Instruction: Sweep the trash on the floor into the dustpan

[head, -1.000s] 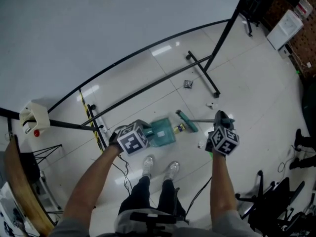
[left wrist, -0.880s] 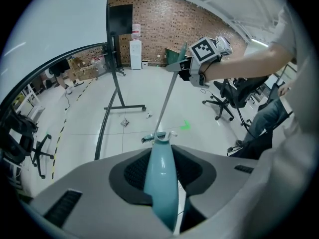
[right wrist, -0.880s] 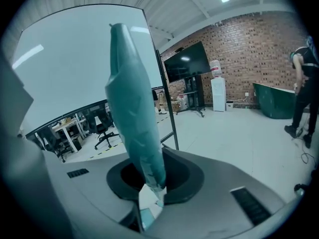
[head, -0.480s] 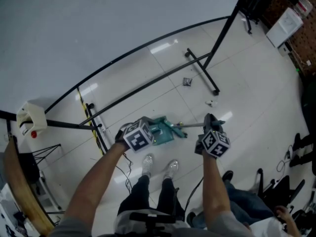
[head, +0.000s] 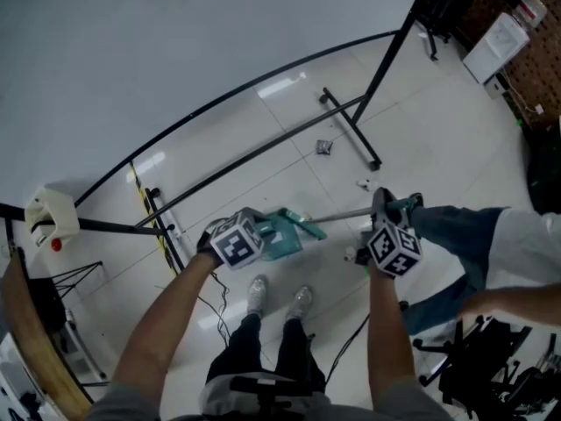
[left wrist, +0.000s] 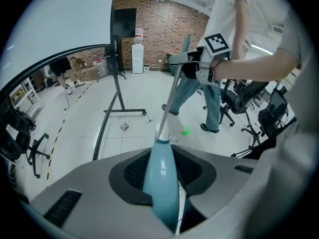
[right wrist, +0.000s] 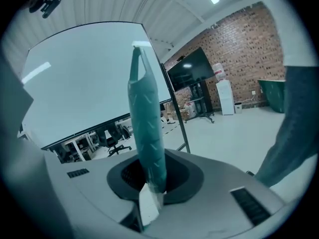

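Note:
My left gripper [head: 248, 237] is shut on the teal dustpan's handle [left wrist: 162, 176]; the dustpan [head: 282, 235] sits low by the wearer's shoes. My right gripper [head: 388, 219] is shut on the broom's teal ribbed grip [right wrist: 147, 133]. The broom's metal pole [head: 346, 214] slants from there to the broom head [head: 301, 223] at the dustpan's mouth. A crumpled scrap [head: 324, 147] and a small white bit [head: 362, 183] lie on the tiles beyond. From the left gripper view the pole [left wrist: 174, 88] rises toward the right gripper [left wrist: 199, 68], with the scrap [left wrist: 124, 126] far ahead.
A black stand's foot [head: 351, 132] and rails [head: 245, 160] cross the floor under a big white board [head: 175, 42]. A bystander in jeans [head: 451, 224] and a white top [head: 526, 244] stands close at the right. Office chairs [head: 491, 367] fill the lower right corner.
The broom head has been drawn left, from right of the dustpan to its mouth. My right gripper rose slightly. A bystander has stepped in from the right.

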Tool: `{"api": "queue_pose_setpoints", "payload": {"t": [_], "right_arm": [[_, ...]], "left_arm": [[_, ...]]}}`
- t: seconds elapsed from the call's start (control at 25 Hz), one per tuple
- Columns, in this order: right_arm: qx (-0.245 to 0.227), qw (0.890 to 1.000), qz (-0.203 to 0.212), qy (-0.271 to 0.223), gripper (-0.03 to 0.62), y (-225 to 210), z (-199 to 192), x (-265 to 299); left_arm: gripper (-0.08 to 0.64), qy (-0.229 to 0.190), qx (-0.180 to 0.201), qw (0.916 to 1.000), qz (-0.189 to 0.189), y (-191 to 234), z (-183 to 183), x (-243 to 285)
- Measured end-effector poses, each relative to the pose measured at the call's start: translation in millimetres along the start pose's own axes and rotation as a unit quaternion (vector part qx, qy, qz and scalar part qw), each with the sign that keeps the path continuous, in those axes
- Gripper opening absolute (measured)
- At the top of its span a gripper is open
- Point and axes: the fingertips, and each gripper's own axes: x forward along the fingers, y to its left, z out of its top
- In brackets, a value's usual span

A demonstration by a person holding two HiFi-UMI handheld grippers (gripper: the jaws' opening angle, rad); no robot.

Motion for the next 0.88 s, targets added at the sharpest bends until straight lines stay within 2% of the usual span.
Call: {"api": "queue_pose_setpoints", "payload": {"t": [0.12,0.2,0.44,0.64,0.72,0.88], "right_arm": [[-0.015,1.0,-0.017,-0.017,0.044,-7.5,20.4,5.2],[-0.015,0.999,-0.021,-0.021,0.044,-13.5,19.0,13.8],[0.008,1.0,-0.003,0.026,0.048,-15.1,-37.3,42.8],[0.081,0.993,0.028,0.076,0.048,11.4,-75.1,31.4],[0.098,0.991,0.031,0.091,0.048,19.4,-84.2,20.8],[0.099,0.99,0.041,0.094,0.048,31.9,-80.8,8.3]], "left_arm": [[0.12,-0.01,0.012,0.9998,-0.01,-1.3,-0.2,6.0],[0.121,-0.006,0.015,0.9997,-0.02,-4.3,-2.2,6.9],[0.12,-0.009,0.009,0.9997,-0.022,1.9,4.0,3.1],[0.12,-0.01,0.003,0.9999,-0.002,6.8,3.7,-2.4],[0.12,-0.01,0.006,0.9999,-0.003,5.0,3.9,-3.3],[0.12,-0.013,0.008,0.9999,0.003,6.9,-2.4,0.5]]}}
